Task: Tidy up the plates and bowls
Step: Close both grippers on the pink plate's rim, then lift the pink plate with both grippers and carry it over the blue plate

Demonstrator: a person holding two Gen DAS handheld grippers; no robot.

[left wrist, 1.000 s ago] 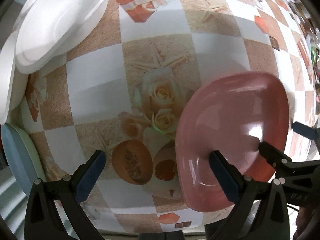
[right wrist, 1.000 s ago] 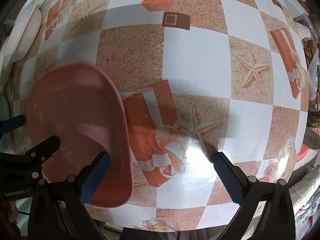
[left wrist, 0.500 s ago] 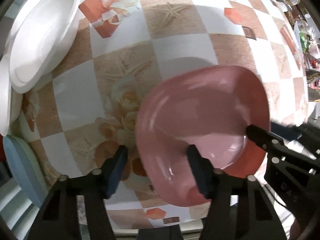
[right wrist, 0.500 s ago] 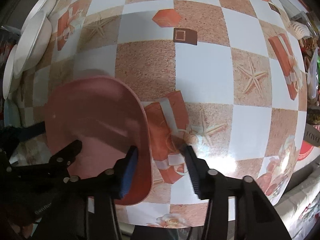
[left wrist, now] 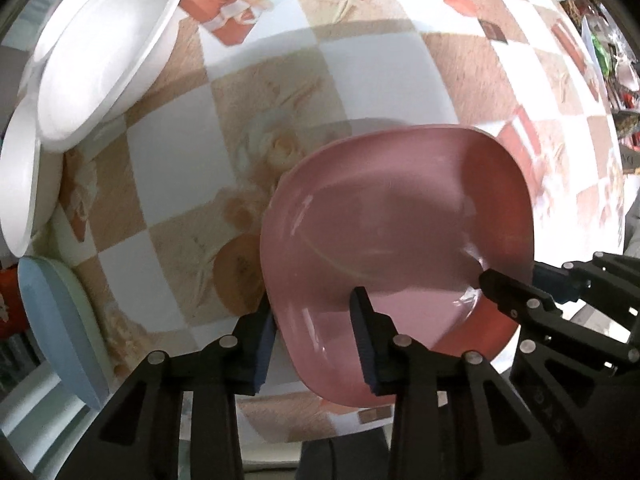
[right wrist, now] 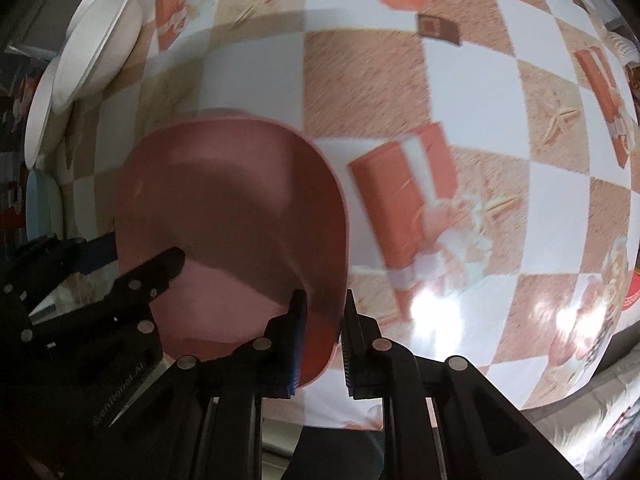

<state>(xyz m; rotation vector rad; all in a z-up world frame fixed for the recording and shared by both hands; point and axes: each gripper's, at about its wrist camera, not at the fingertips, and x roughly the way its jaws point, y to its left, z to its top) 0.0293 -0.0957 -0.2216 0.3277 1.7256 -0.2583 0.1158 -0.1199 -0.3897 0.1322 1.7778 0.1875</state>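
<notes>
1. Left wrist view: the left gripper [left wrist: 314, 330] points down at the bench [left wrist: 384, 64], which is covered by a checkered cloth printed with gift boxes, starfish and roses.
2. Its jaws have just been closing and now pinch the near-left rim of the pink plate [left wrist: 400, 240], one finger outside the rim and one inside the basin.
3. The pink plate is square with rounded corners, sits in the lower right of this view and looks raised a little off the cloth, casting a shadow beyond its far edge.
4. The right gripper [left wrist: 516, 284] enters from the right and clamps the plate's right rim.
5. A stack of white plates [left wrist: 100, 52] lies at the upper left, and a pale blue plate [left wrist: 60, 328] sits at the left edge, both well apart from the pink plate.
6. Right wrist view: the right gripper [right wrist: 322, 338] has also just been closing its jaws, and they now pinch the pink plate's [right wrist: 232, 216] near-right rim.
7. The left gripper [right wrist: 132, 258] holds the plate's left rim from the left side.
8. The white plates [right wrist: 96, 52] stand at the upper left, the pale blue plate [right wrist: 40, 204] just below them.
</notes>
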